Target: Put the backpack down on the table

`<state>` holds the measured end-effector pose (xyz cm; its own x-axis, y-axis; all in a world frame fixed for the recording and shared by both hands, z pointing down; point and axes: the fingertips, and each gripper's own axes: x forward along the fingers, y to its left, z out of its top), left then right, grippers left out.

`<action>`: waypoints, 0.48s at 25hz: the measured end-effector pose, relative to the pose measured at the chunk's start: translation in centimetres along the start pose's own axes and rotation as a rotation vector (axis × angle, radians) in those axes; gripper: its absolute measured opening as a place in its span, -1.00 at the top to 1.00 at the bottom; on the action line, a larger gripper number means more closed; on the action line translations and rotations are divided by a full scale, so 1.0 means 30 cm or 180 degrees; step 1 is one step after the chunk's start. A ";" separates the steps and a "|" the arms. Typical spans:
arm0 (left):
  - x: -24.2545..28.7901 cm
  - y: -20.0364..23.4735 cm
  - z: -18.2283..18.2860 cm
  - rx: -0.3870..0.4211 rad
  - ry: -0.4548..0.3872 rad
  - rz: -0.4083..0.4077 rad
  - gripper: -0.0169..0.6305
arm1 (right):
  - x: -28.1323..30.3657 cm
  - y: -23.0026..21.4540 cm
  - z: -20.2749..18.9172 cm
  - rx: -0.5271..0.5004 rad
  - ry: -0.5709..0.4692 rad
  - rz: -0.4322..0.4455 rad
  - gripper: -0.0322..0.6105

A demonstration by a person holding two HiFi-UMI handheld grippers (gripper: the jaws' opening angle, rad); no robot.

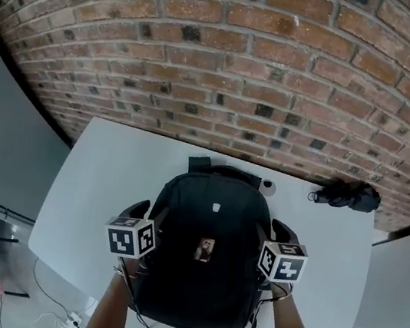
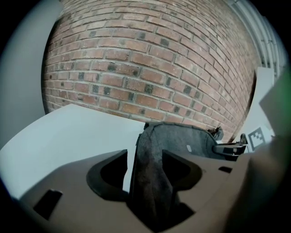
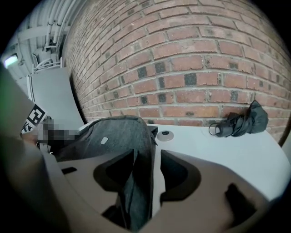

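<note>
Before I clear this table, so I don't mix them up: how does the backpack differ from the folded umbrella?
The backpack is far bigger than the umbrella. The backpack lies mid-table; the umbrella lies at the far right corner. The backpack's sides sit between the open jaws of the left gripper and right gripper; nothing touches the umbrella. Both are black and lie on the white table.

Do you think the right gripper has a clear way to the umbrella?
Probably yes: the right gripper is open, with only the side of the backpack between its jaws, and bare table lies between it and the umbrella.
</note>
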<state>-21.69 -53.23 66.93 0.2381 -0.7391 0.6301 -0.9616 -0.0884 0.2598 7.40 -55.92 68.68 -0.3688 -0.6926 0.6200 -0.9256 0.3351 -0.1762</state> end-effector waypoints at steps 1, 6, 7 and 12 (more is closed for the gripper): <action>-0.010 -0.001 -0.003 -0.0003 0.0005 -0.0001 0.23 | -0.016 -0.002 0.002 -0.0005 -0.0024 -0.0011 0.33; -0.079 -0.013 -0.002 0.0004 -0.0060 0.0024 0.23 | -0.093 0.016 0.006 0.0082 -0.0171 -0.0004 0.33; -0.098 -0.016 -0.003 0.0006 -0.0082 0.0038 0.23 | -0.110 0.023 0.008 0.0100 -0.0199 -0.0008 0.33; -0.206 -0.064 -0.010 0.0024 -0.0155 0.0007 0.23 | -0.204 0.050 0.016 0.0165 -0.0260 -0.0107 0.33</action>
<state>-21.28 -48.29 62.75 0.2291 -0.7709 0.5943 -0.9632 -0.0914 0.2528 8.23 -51.47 64.24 -0.3412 -0.7534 0.5621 -0.9400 0.2788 -0.1969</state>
